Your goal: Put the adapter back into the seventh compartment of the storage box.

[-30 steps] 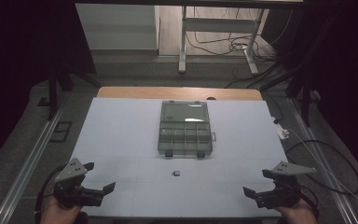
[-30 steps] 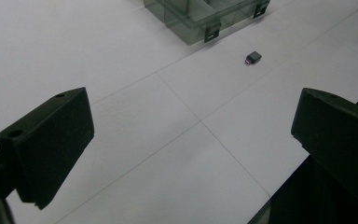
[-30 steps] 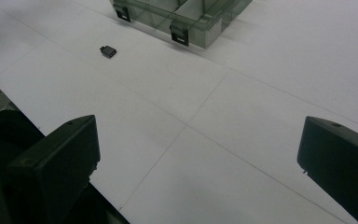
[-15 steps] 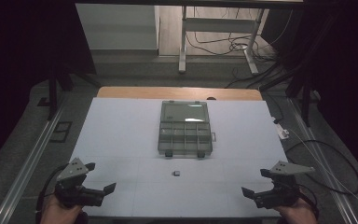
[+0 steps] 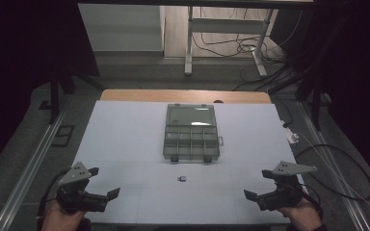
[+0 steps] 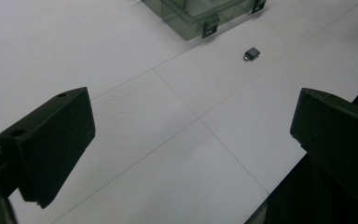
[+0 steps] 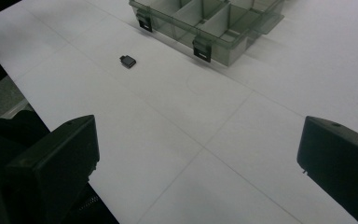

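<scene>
Both tongs wide open and empty at the near edge of the white worktop (image 5: 125,139).

The left tongs (image 5: 107,198) sit at the near left corner and the right tongs (image 5: 253,198) at the near right, each held in a hand, jaws spread with nothing between them. Between them and a little farther in, a small dark adapter (image 5: 183,179) lies alone on the worktop, well apart from both. Just beyond it sits a clear grey compartment box (image 5: 191,136), lid open, latches toward the person.
</scene>
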{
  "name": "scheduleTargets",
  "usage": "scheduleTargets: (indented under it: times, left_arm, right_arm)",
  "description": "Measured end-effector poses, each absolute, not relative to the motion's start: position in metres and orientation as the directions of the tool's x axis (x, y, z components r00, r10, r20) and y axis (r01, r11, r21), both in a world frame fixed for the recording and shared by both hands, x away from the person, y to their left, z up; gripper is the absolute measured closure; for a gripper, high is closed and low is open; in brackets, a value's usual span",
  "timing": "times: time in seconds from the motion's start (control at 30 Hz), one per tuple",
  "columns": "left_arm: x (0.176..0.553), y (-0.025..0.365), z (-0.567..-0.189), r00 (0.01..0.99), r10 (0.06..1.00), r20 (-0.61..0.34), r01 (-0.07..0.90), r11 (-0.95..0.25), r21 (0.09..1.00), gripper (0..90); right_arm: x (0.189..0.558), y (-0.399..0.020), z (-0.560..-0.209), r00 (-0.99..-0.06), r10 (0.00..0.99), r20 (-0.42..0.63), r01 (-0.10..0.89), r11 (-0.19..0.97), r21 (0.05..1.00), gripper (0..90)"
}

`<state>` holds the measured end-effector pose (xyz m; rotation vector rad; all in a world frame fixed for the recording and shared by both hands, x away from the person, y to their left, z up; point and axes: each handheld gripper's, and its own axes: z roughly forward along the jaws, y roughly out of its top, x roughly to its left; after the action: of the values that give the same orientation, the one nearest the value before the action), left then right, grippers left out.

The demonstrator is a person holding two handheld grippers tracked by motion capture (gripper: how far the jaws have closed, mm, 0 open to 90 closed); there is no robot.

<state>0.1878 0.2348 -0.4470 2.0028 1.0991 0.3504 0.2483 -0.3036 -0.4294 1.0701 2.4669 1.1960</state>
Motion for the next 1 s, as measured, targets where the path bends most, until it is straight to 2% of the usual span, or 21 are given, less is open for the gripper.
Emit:
scheduleTargets:
  times: [1.0]
  left_arm:
    - [0.189,0.235,-0.448,0.579,0.803,-0.14,0.587,-0.291,0.756,0.0]
  right_arm:
    - [0.281,-0.255,-0.44,-0.775,0.614,0.147,0.512,0.474,0.717,0.0]
